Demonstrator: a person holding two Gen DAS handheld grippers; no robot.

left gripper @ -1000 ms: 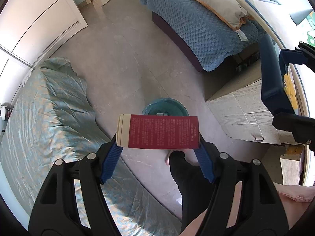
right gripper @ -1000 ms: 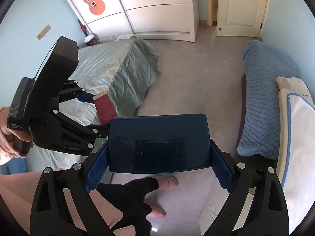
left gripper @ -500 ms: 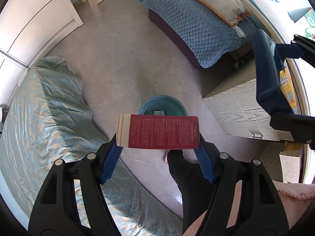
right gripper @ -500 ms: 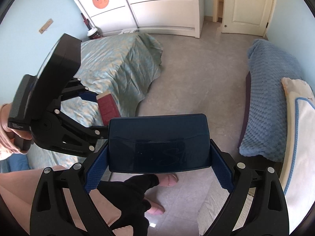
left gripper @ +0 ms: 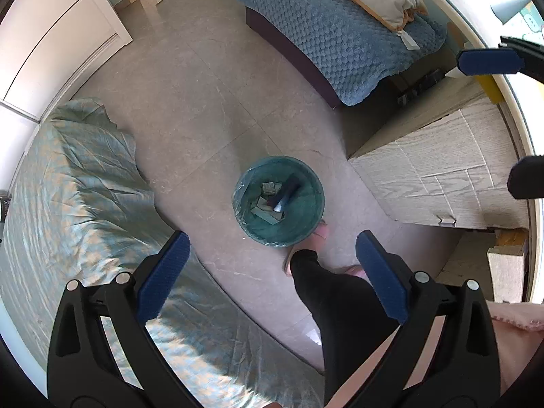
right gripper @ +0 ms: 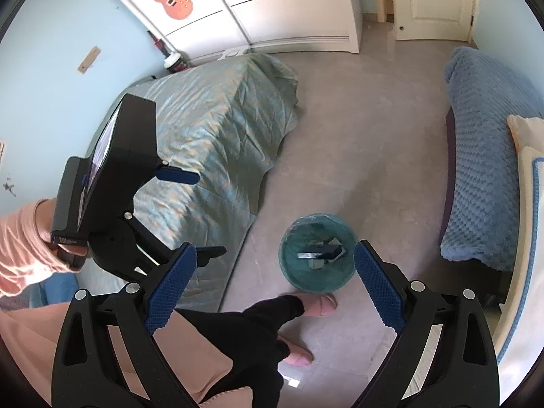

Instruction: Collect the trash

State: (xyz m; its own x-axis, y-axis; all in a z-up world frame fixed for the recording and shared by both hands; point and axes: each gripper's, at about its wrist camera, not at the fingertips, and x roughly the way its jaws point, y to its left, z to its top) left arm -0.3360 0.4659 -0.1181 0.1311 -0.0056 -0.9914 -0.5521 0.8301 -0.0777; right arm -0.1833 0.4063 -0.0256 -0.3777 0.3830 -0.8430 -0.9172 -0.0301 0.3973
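Note:
A teal trash bin (left gripper: 307, 219) with a plastic liner stands on the floor below both grippers; it also shows in the right wrist view (right gripper: 319, 280). Inside lie a dark blue box (left gripper: 288, 194), also seen in the right wrist view (right gripper: 321, 254), and several small greenish boxes (left gripper: 268, 188). My left gripper (left gripper: 272, 272) is open and empty above the bin. My right gripper (right gripper: 273, 284) is open and empty above the bin. The left gripper's body (right gripper: 112, 183) shows at the left of the right wrist view.
A bed with a shiny green cover (left gripper: 68, 204) lies left of the bin. A blue quilted bed (left gripper: 333, 34) with a pillow is farther off. A wooden cabinet (left gripper: 442, 176) stands right of the bin. The person's legs and feet (left gripper: 326, 292) are beside the bin.
Both grippers opened. The red box left my left gripper and the dark blue box left my right gripper; the blue box now lies in the bin.

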